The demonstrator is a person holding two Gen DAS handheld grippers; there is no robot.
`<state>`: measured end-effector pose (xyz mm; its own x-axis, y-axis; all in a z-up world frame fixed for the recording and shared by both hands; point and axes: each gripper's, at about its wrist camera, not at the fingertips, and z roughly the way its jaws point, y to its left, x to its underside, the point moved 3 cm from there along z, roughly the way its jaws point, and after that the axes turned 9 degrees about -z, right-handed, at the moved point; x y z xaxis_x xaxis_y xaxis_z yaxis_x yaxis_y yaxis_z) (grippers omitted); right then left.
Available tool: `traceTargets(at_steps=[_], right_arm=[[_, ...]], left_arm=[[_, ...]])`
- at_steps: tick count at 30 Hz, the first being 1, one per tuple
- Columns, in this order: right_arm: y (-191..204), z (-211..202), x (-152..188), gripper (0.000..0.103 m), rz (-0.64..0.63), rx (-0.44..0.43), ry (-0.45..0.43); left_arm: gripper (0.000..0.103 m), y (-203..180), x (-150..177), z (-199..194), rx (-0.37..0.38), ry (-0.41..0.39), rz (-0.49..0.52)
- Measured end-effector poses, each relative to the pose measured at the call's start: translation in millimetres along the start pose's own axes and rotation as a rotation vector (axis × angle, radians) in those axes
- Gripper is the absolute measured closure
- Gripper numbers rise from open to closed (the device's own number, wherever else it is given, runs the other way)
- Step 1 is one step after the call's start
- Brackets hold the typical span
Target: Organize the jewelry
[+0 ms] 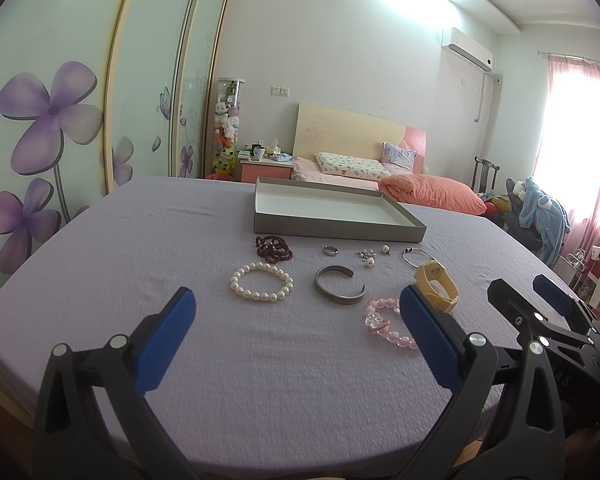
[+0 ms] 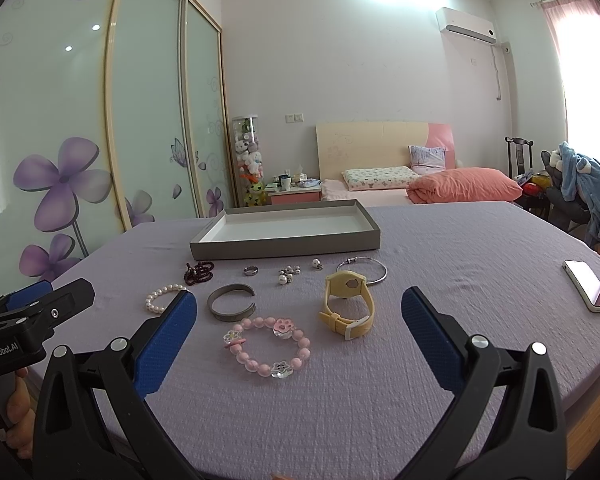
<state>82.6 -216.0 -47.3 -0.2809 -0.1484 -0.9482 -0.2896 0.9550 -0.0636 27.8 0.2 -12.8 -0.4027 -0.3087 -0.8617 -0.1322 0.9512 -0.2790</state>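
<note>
An empty grey tray (image 1: 332, 229) (image 2: 284, 247) stands at the far middle of the purple-clothed table. In front of it lie a dark red bead string (image 1: 273, 247) (image 2: 199, 273), a white pearl bracelet (image 1: 261, 282) (image 2: 156, 299), a silver cuff (image 1: 337, 290) (image 2: 231, 301), a ring (image 1: 330, 250) (image 2: 251, 270), small earrings (image 1: 368, 258) (image 2: 288, 274), a thin bangle (image 1: 416, 258) (image 2: 363, 271), a yellow watch (image 1: 437, 286) (image 2: 348, 306) and a pink bead bracelet (image 1: 386, 322) (image 2: 268, 346). My left gripper (image 1: 298, 320) and right gripper (image 2: 300, 320) are both open and empty, hovering near the table's front edge.
A phone (image 2: 588, 285) lies on the table at the right. The right gripper (image 1: 540, 300) shows at the right of the left view, and the left gripper (image 2: 40, 304) at the left of the right view. A bed and wardrobe stand behind the table.
</note>
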Motion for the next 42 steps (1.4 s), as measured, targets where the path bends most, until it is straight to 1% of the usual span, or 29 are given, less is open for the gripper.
traceTargets(at_steps=[31,33,38,42], right_arm=[[1,0,1,0.001,0.001,-0.001,-0.001],[-4,-1,-2,0.001,0.001,0.001,0.001],[-4,7,1,0.001,0.006,0.0,0.017],[-4,18,5,0.001,0.018,-0.002,0.048]], left_arm=[[0.002,3,-1,3,-0.001,0.002,0.001],[0.002,3,-1,3,-0.001,0.003,0.001],[0.002,12,6,8,-0.01,0.023,-0.006],[0.002,17,9,23,-0.017,0.056,-0.026]])
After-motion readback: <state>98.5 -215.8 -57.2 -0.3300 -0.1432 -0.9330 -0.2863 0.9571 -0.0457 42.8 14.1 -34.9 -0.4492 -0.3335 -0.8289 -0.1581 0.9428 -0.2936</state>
